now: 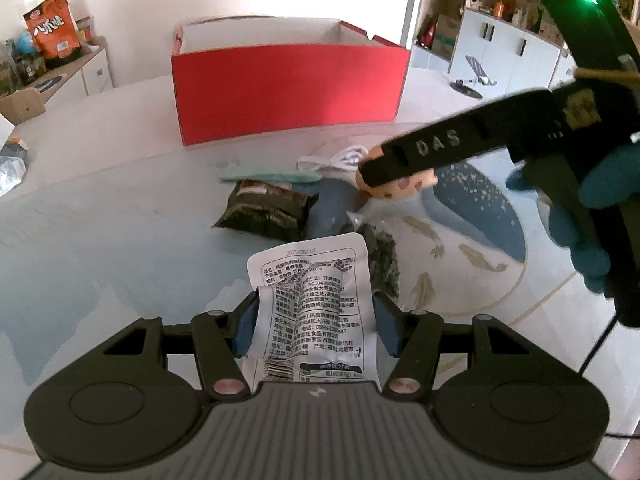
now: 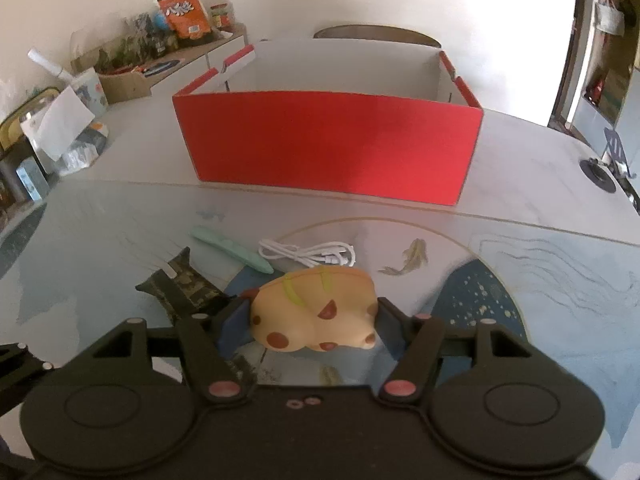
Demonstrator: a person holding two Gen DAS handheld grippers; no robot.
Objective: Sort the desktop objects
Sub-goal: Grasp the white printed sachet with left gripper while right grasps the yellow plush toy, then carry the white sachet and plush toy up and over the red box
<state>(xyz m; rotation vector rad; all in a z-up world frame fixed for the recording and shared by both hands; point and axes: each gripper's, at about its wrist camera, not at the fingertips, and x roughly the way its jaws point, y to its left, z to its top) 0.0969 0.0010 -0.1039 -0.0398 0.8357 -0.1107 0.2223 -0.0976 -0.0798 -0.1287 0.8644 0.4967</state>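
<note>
red cardboard fills the far side of the table: the box stands open-topped, its long wall facing you, with bare tabletop between it and the clutter. what you can see of its white inside holds nothing; the floor of it is hidden.

your left gripper is clamped on a white printed pouch, held above the table with its long axis running away from you toward the box. your right gripper has both pads against the sides of a tan spotted squeeze toy, its long axis lying across the fingers.

near the toy lie a coiled white cable, a mint-green pen angled toward the left, and a dark green snack packet just beside your left finger. room is open to the right of the box, toward the table's edge.
</note>
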